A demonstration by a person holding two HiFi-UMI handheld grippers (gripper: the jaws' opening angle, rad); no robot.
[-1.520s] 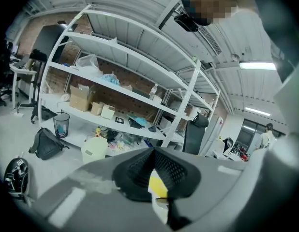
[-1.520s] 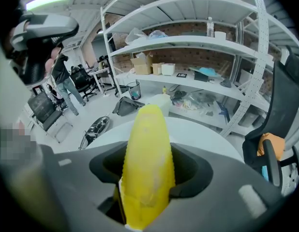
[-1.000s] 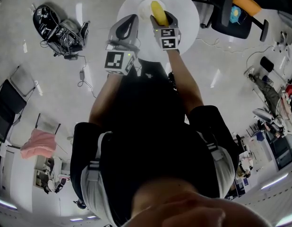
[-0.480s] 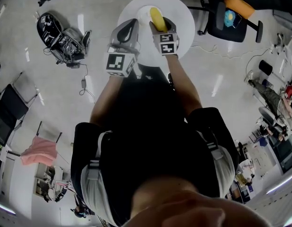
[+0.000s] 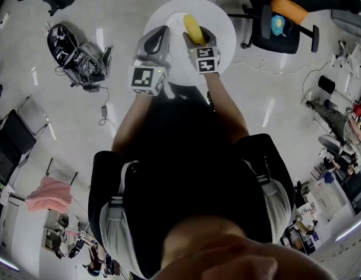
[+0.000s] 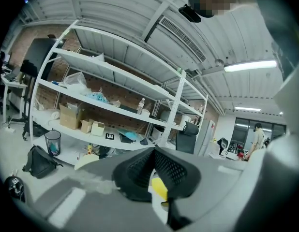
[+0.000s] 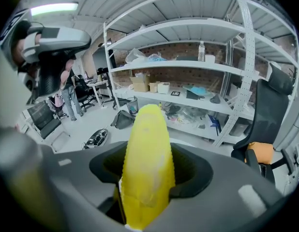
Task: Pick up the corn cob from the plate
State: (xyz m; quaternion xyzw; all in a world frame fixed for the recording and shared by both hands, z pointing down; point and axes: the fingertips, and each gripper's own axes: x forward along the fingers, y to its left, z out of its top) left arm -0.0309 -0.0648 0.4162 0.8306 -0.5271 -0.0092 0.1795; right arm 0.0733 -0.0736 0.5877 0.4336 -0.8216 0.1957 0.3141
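Note:
A yellow corn cob [image 5: 194,29] [image 7: 147,149] sticks up from between the jaws of my right gripper [image 5: 197,37] [image 7: 147,180], which is shut on its lower half. It hangs in the air above the round white table [image 5: 227,16]. The white plate [image 5: 176,17] lies on the table just left of the cob. My left gripper [image 5: 159,35] [image 6: 153,153] hovers beside it on the left, level-pointing, jaws together and holding nothing. A sliver of yellow shows through the slit below its pads.
A black office chair [image 5: 285,13] with an orange thing on its seat stands right of the table. A black case and cables [image 5: 75,45] lie on the floor at left. White shelving [image 7: 202,66] lines the far wall.
The right gripper has lifted with the corn cob, away from the plate. The left gripper has risen a little beside it.

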